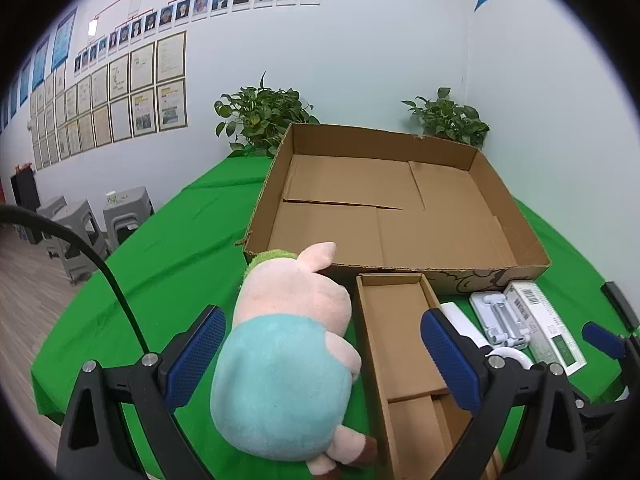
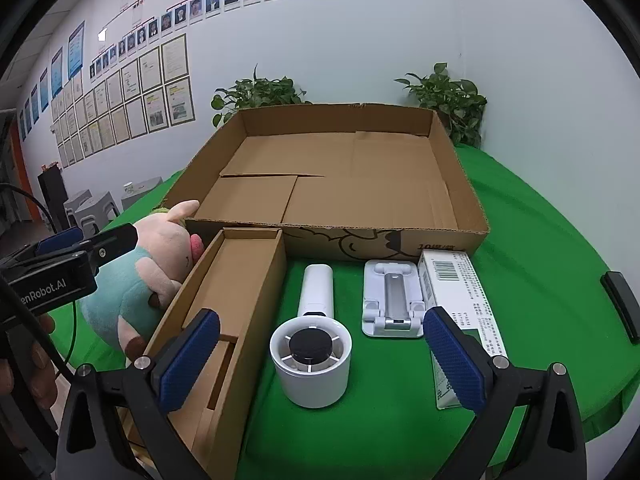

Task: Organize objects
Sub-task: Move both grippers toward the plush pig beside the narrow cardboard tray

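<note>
A pink plush pig in a teal shirt lies on the green table, between the wide-apart fingers of my left gripper, which is open and not pressing on it. To its right lies a narrow cardboard box. Behind both sits a large shallow cardboard tray with nothing in it. My right gripper is open above a white handheld fan. Beside the fan lie a white phone stand and a long white carton. The plush pig and the left gripper show at the left of the right wrist view.
Two potted plants stand behind the tray against the wall. A black bar lies at the table's right edge. Grey stools stand on the floor left of the table. A black cable trails from the left gripper.
</note>
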A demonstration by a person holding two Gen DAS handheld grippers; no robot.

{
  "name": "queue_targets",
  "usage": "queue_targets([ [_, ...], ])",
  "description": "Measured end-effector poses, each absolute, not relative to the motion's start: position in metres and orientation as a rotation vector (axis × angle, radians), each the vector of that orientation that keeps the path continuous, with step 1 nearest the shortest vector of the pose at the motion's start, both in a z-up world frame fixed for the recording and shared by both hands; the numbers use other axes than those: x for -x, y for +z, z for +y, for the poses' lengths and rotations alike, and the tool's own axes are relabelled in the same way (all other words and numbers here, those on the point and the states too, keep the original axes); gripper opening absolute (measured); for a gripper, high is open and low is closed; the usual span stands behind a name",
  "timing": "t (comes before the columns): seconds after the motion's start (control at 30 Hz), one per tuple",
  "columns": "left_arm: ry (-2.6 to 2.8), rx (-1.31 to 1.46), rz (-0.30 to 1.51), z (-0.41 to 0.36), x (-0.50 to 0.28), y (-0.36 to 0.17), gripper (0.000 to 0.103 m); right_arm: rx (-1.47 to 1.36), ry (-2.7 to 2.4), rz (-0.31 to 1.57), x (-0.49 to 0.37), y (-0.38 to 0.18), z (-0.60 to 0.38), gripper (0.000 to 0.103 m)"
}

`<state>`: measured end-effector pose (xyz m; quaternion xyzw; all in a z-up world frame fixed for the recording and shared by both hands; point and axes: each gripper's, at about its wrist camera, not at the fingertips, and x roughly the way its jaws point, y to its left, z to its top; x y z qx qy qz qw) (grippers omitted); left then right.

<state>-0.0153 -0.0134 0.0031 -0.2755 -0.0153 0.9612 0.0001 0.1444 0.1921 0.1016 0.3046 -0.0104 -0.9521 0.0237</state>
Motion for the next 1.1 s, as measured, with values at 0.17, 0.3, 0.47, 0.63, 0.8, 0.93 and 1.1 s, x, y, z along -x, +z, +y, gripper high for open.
queue_targets([
  [0.17, 3.013, 0.848, -0.011, -0.009, 0.018, 0.003, 0.098, -0.966, -2.926, -0.042, -0.136, 0.097, 0.192, 0.103],
  [0.3, 3.002, 0.863, 0.013, -0.006, 0.021, 0.001, 0.098, -0.986, -2.920, -0.063, -0.127, 0.093, 0.193, 0.103],
  [0.47, 2.980, 0.874, 0.020, -0.002, 0.026, -0.001, 0.098, -1.017, -2.922, -0.074, -0.119, 0.089, 0.193, 0.103],
  [0.63, 2.963, 0.899, 0.034, 0.003, 0.030, -0.004, 0.098, -1.050, -2.921, -0.091, -0.113, 0.083, 0.194, 0.103],
  [0.8, 2.950, 0.913, 0.028, 0.005, 0.034, -0.005, 0.098, -1.065, -2.925, -0.091, -0.109, 0.079, 0.193, 0.103],
  [0.93, 2.942, 0.916, 0.023, 0.006, 0.034, -0.007, 0.098, -1.066, -2.932, -0.091, -0.108, 0.078, 0.194, 0.103],
  [1.1, 2.942, 0.923, 0.028, 0.007, 0.035, -0.007, 0.098, -1.070, -2.930, -0.096, -0.106, 0.075, 0.194, 0.103],
])
